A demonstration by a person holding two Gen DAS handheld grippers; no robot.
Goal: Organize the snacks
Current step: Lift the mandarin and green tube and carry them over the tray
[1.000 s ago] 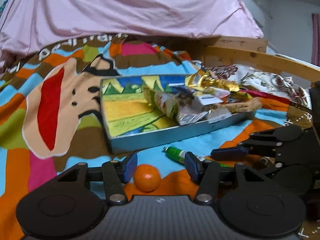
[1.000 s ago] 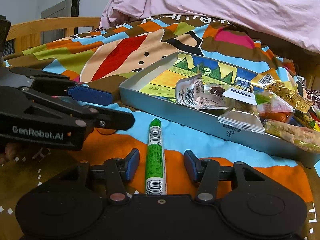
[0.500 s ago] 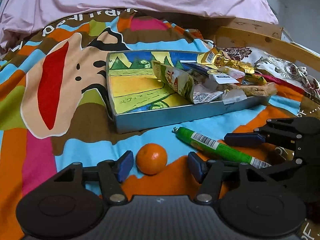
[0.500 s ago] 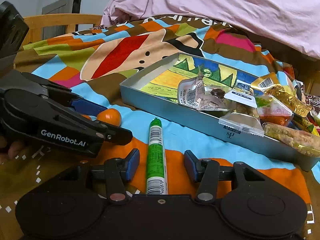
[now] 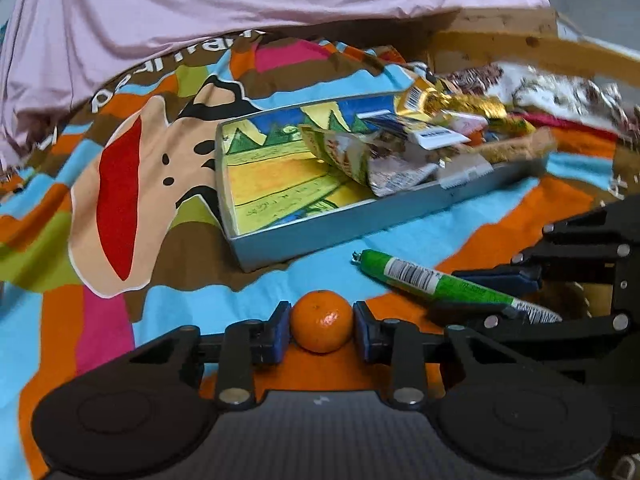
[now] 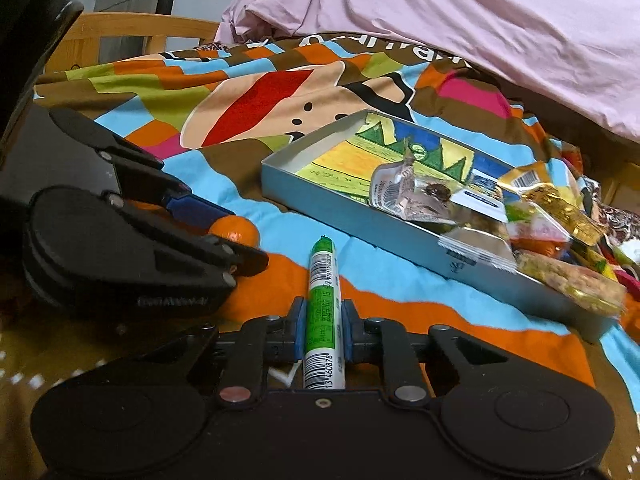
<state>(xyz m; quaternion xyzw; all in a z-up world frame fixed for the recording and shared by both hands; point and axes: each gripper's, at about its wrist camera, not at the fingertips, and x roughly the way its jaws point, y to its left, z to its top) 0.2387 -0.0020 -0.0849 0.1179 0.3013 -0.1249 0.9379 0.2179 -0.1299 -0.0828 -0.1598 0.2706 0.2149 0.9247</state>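
Note:
My left gripper (image 5: 321, 325) is shut on a small orange mandarin (image 5: 322, 320), both blue pads pressed to its sides, low over the colourful blanket. From the right wrist view the mandarin (image 6: 236, 231) peeks out beside the left gripper (image 6: 218, 222). My right gripper (image 6: 322, 330) is shut on a green snack stick (image 6: 322, 312) with barcodes, which points forward between the pads. In the left wrist view the green stick (image 5: 432, 282) lies just right of the mandarin, held in the right gripper (image 5: 496, 292). Beyond both stands the grey tray (image 5: 340, 232) with a painted floor.
Several snack packets (image 6: 480, 216) fill the tray's (image 6: 348, 216) right half, and some spill over its far end; its left half is bare. A pink sheet (image 5: 240, 8) bunches up behind the blanket (image 5: 112, 184). A wooden bed frame (image 5: 520, 46) runs at the back right.
Both grippers closed: the left one on the mandarin, the right one on the green stick, which lay loose between open jaws before. The left gripper moved forward around the mandarin.

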